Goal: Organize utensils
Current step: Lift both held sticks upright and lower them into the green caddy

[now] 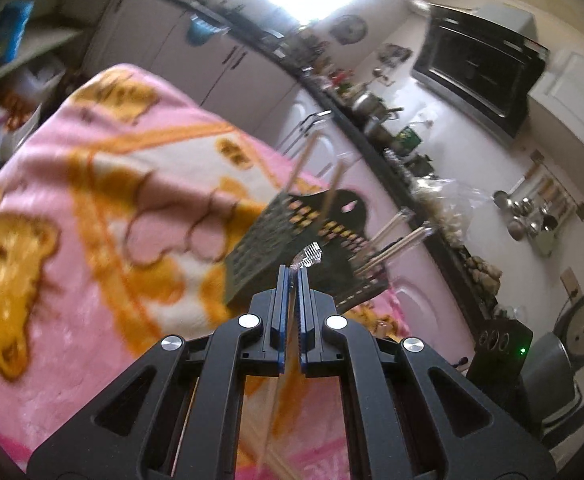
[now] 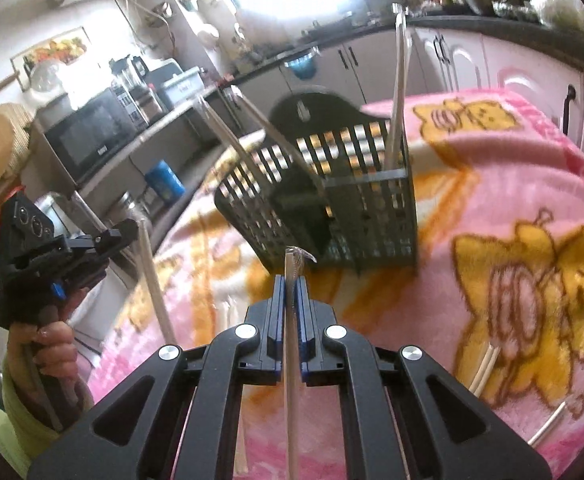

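Both grippers are pinching wrapped chopsticks, right gripper (image 2: 290,280) sits nearer the slotted basket (image 2: 331,200) dead ahead, stick (image 2: 292,380) running lengthwise through its jaws, left gripper (image 1: 293,270) off to the side.

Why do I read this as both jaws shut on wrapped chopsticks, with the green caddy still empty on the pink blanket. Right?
Not quite: the caddy isn't empty. The right wrist view shows wrapped chopsticks already standing in it. The rest holds: the left gripper and right gripper each have their jaws shut on a wrapped chopstick, and the caddy sits on the pink blanket.
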